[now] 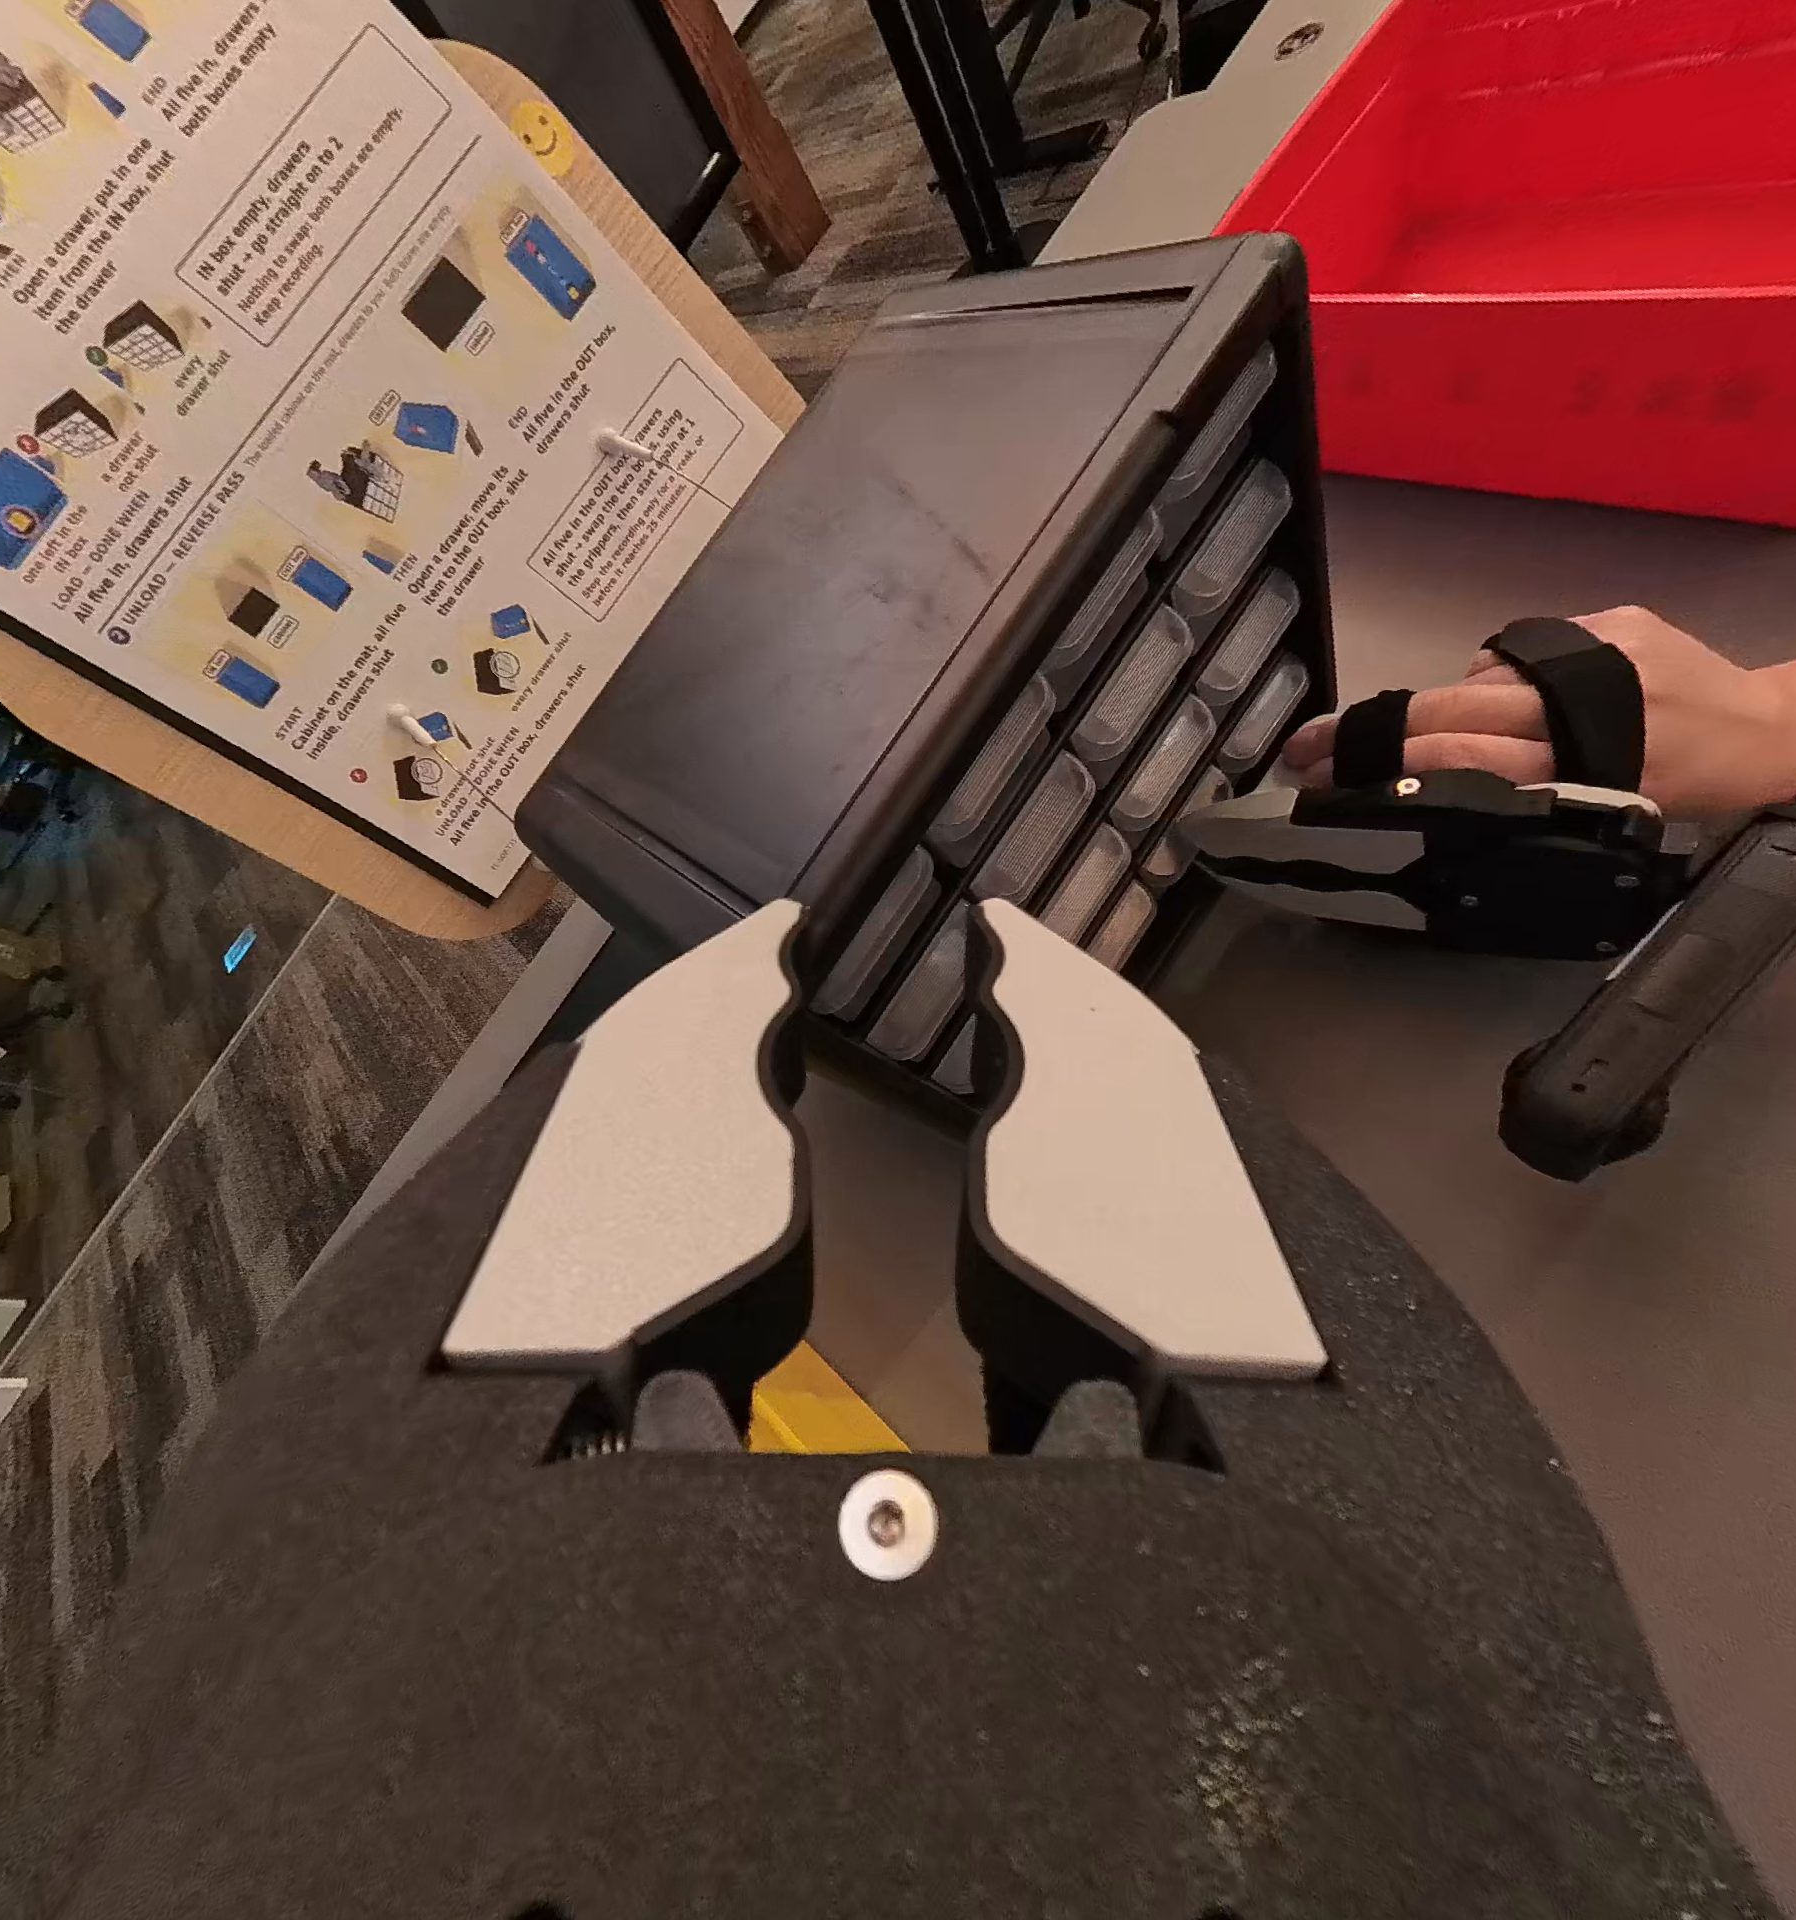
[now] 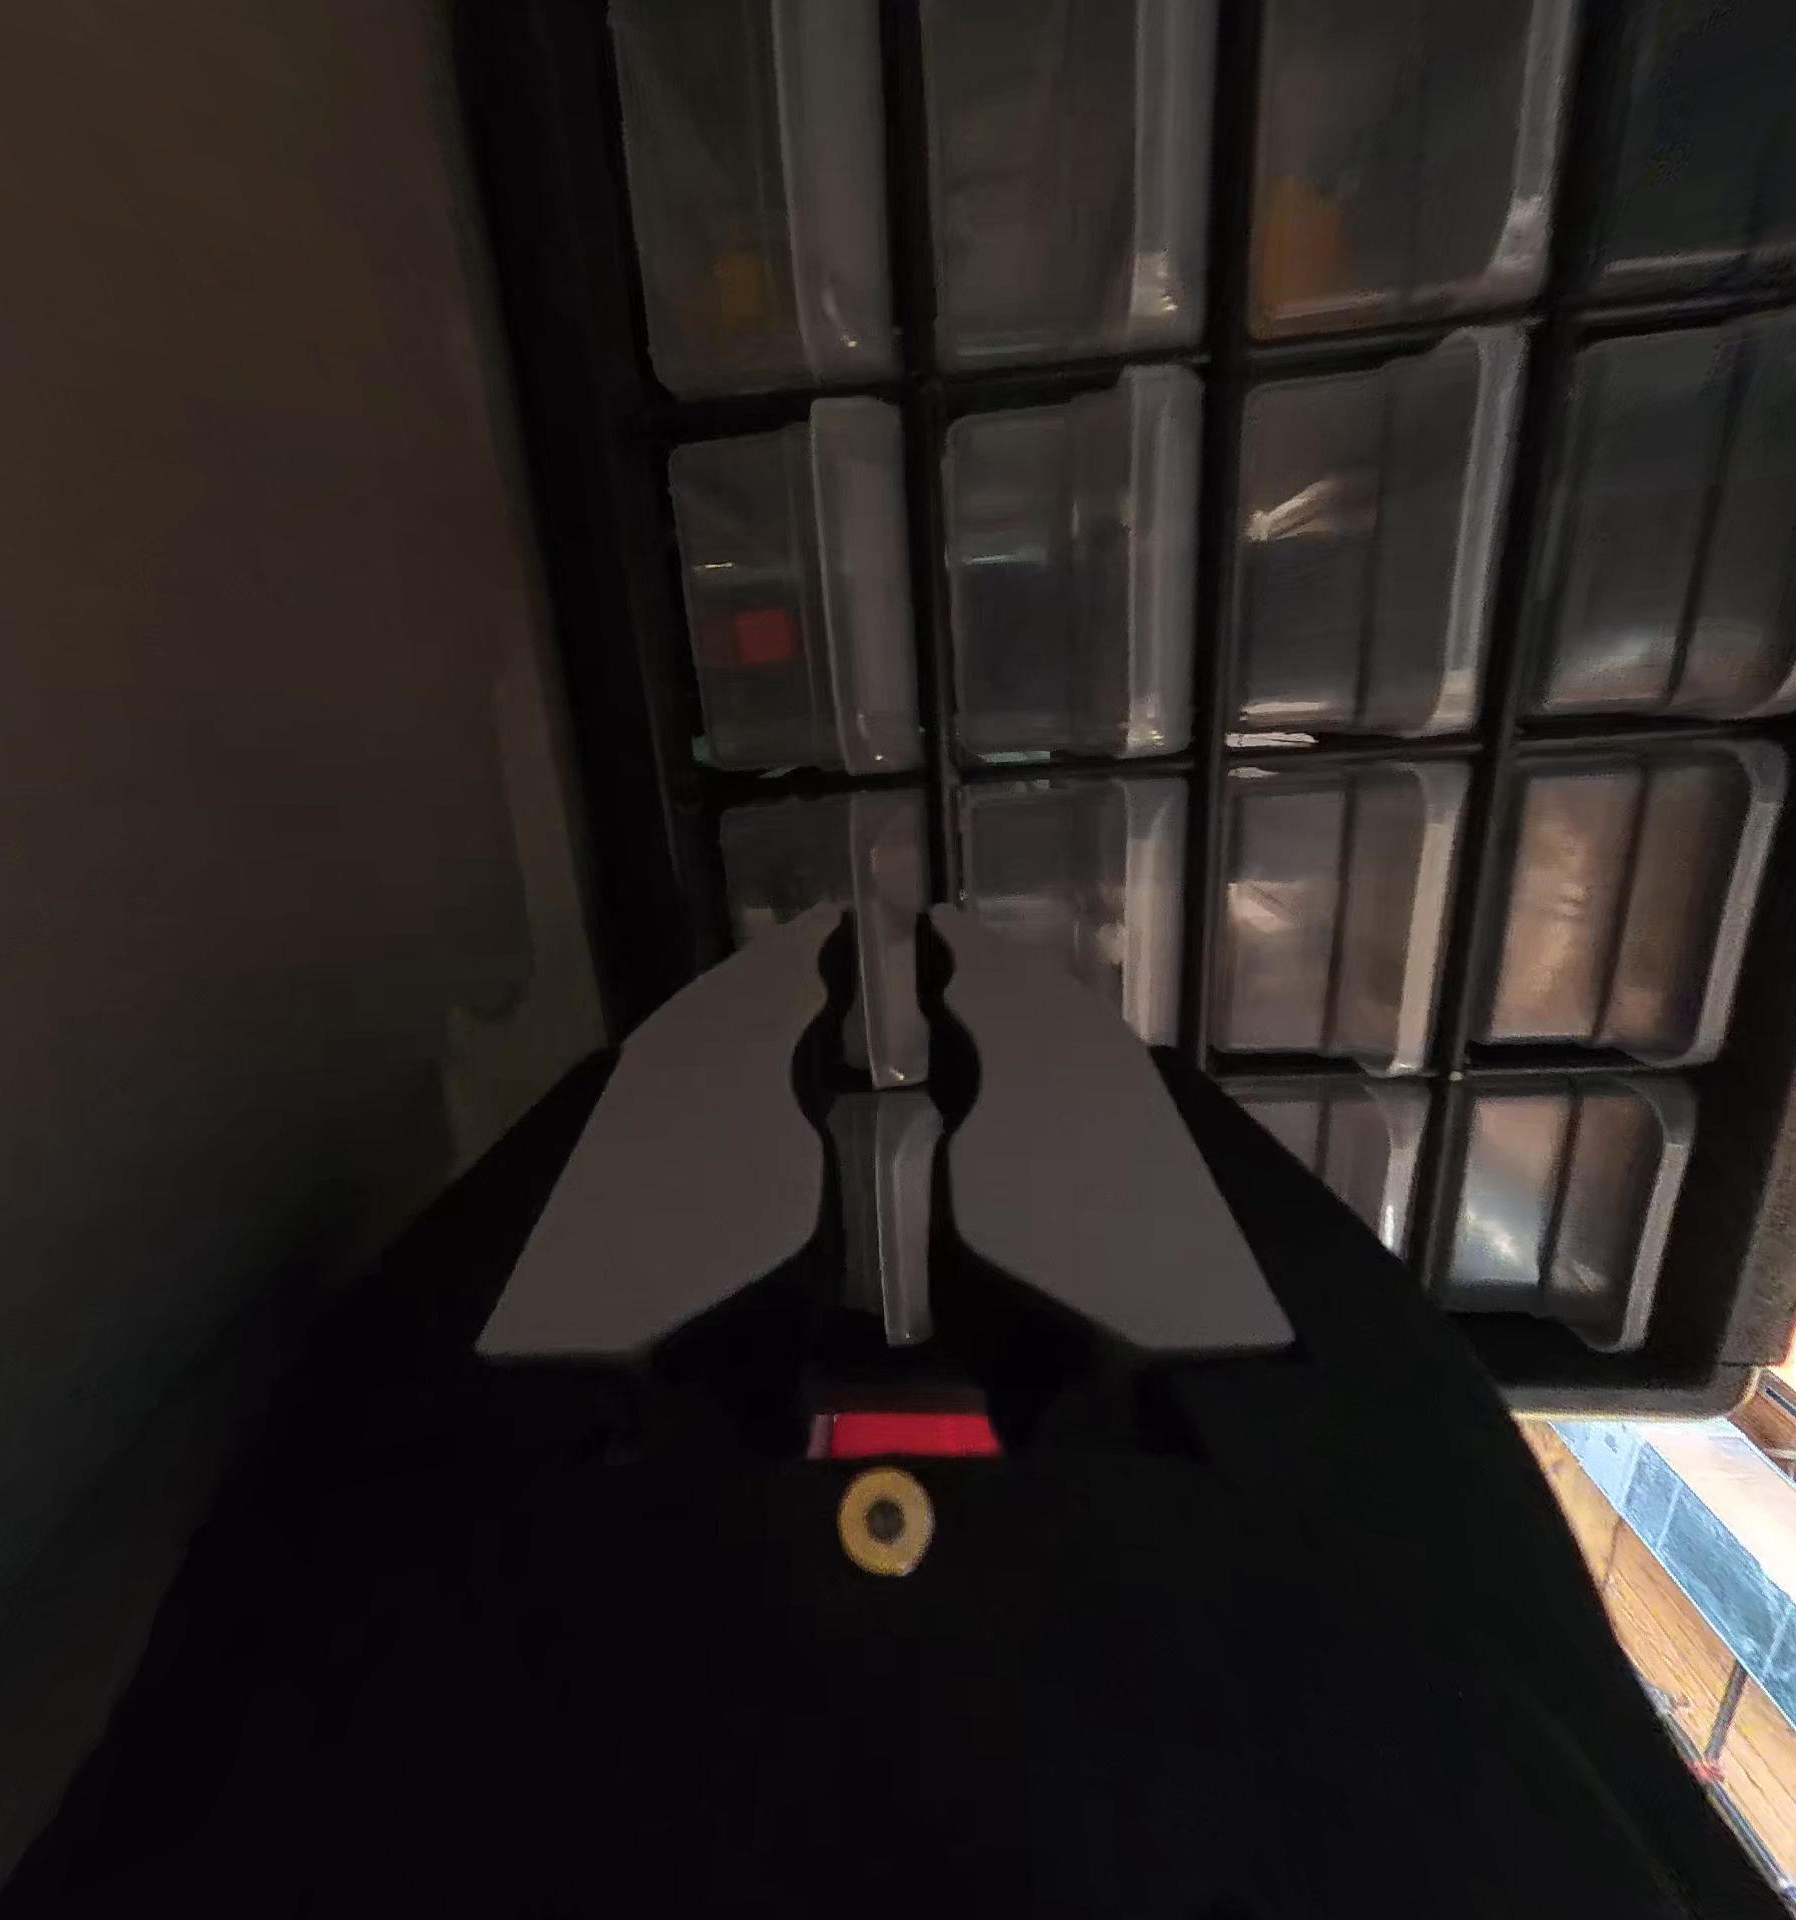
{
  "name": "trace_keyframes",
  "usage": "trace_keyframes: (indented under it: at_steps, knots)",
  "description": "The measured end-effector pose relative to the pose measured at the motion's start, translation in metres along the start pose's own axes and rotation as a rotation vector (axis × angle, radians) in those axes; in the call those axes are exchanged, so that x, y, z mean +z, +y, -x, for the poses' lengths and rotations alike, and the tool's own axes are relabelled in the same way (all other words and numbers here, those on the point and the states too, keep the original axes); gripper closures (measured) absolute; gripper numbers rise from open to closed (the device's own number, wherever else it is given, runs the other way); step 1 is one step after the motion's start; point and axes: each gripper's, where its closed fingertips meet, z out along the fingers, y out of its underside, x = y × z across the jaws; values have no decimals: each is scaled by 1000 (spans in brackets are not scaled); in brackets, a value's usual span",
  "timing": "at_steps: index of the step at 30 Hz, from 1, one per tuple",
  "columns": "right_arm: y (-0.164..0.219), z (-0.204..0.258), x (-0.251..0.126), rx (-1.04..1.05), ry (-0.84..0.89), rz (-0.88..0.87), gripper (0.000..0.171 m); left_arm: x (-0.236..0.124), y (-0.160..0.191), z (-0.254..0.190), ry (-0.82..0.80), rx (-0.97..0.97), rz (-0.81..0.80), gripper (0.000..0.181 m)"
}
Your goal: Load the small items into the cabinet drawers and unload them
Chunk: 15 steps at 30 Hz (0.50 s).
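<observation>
A black cabinet (image 1: 873,582) with a grid of clear drawers stands on the grey table. My left gripper (image 1: 889,920) straddles its near front corner, jaws narrowly apart and closed on the cabinet's edge. My right gripper (image 2: 883,925) is shut on the handle (image 2: 889,997) of a clear drawer in the cabinet's end column. It also shows in the left wrist view (image 1: 1200,821), held by a strapped hand (image 1: 1600,707). Small items show dimly through some drawers, including a red one (image 2: 759,636) and a yellow one (image 2: 1299,229).
A red bin (image 1: 1600,312) stands behind the cabinet on the table. A printed instruction board (image 1: 302,416) lies to the left on a wooden surface. A yellow thing (image 1: 821,1403) shows under my left gripper. The carpeted floor lies beyond the table edge. My right fingertips sit around 25 cm from my left ones.
</observation>
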Motion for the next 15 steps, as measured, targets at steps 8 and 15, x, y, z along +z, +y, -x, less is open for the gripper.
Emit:
trace_keyframes:
  at_steps: [8, 15]
  knots:
    - [-8, 2, -20, -1, 4, 3, 160, 17, 13, -14, 71, 11, 76, 154]
    - [-17, 3, -61, -5, -4, -15, 161, 61, 24, -65, 233, 84, 178, 155]
